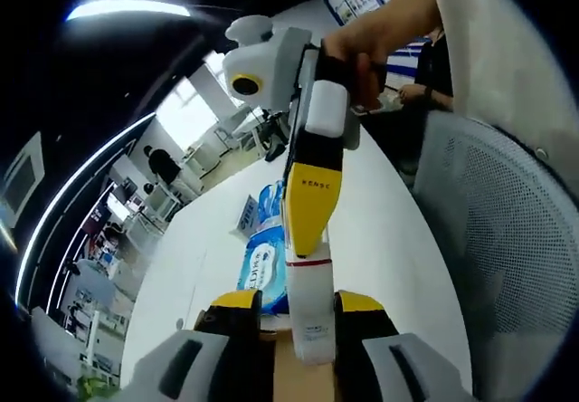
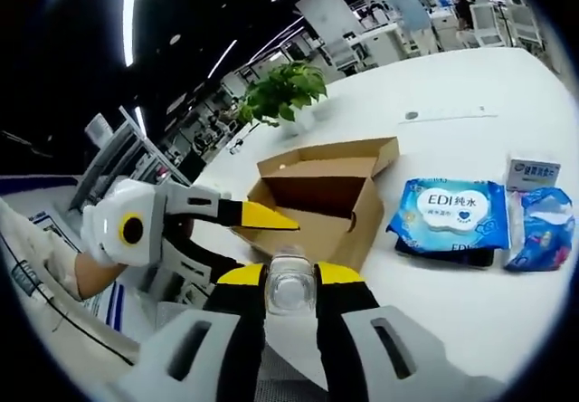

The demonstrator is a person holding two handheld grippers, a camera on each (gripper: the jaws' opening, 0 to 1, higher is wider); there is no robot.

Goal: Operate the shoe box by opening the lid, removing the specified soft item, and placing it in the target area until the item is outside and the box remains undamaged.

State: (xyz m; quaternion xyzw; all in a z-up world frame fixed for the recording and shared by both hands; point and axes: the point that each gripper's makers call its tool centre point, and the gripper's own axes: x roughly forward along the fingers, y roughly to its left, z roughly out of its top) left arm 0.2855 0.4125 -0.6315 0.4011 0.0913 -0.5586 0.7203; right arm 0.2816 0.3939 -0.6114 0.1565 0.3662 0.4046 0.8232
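In the right gripper view, a small bottle is held tight between the jaws of the right gripper, low at 6 o'clock. In the left gripper view, the same bottle is seen standing between the jaws of the left gripper, with the right gripper reaching down to it from 12 o'clock. A small gap is seen on one side, so it cannot be told if the left jaws are pressing on it. Just past the bottle, the shoe box is seen on the white table with its lid open, and it looks unharmed. At 3 o'clock from the box, a blue pack of wipes is lying flat, with another blue pack and a little white box beside it. The step in hand is judged to be taking a thing out of the box, or passing it between the grippers. Next, the bottle should be carried wide of the box's raised flaps and set down on bare table. Open room is seen near the bottom of the table, before the packs. A mesh chair is close at 3 o'clock in the left gripper view, so wide swings there should be avoided. A green plant is seen far behind the box.
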